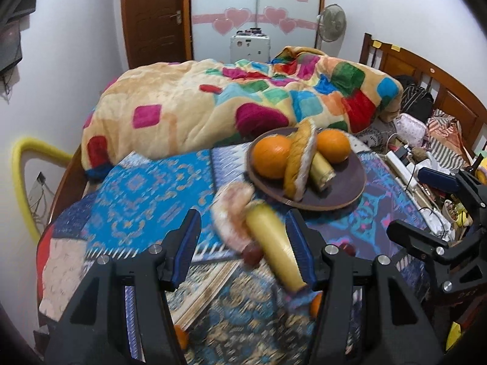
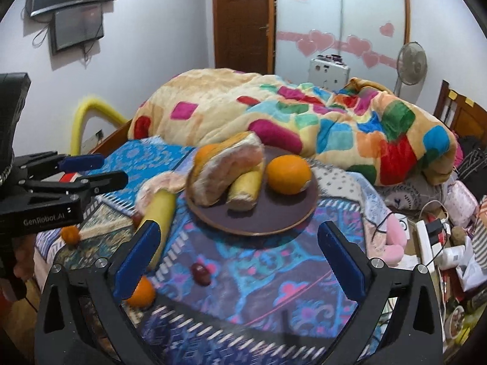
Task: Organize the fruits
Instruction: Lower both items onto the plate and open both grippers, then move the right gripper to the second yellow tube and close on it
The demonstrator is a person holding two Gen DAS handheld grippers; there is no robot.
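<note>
A dark round plate [image 1: 344, 194] [image 2: 274, 213] on the patterned bedspread holds two oranges [image 1: 271, 159] [image 2: 289, 175], a pomelo wedge [image 1: 299, 161] [image 2: 225, 173] and a banana piece [image 1: 321, 172] [image 2: 245, 190]. Beside the plate lie a loose banana [image 1: 275, 248] [image 2: 158, 210], a second pomelo wedge [image 1: 231, 216] [image 2: 161, 184], a red grape [image 1: 252, 255] [image 2: 201, 273] and small oranges [image 2: 141, 293] [image 2: 70, 234]. My left gripper [image 1: 243, 243] is open, its jaws on either side of the loose banana and wedge. My right gripper [image 2: 240, 261] is open and empty in front of the plate.
A heaped patchwork blanket [image 1: 231, 106] [image 2: 304, 115] lies behind the plate. Clutter of cables, a power strip and bags [image 2: 441, 237] fills the right side by the wooden headboard [image 1: 426, 73]. The bed's left edge drops off near a yellow padded hoop [image 1: 21, 179].
</note>
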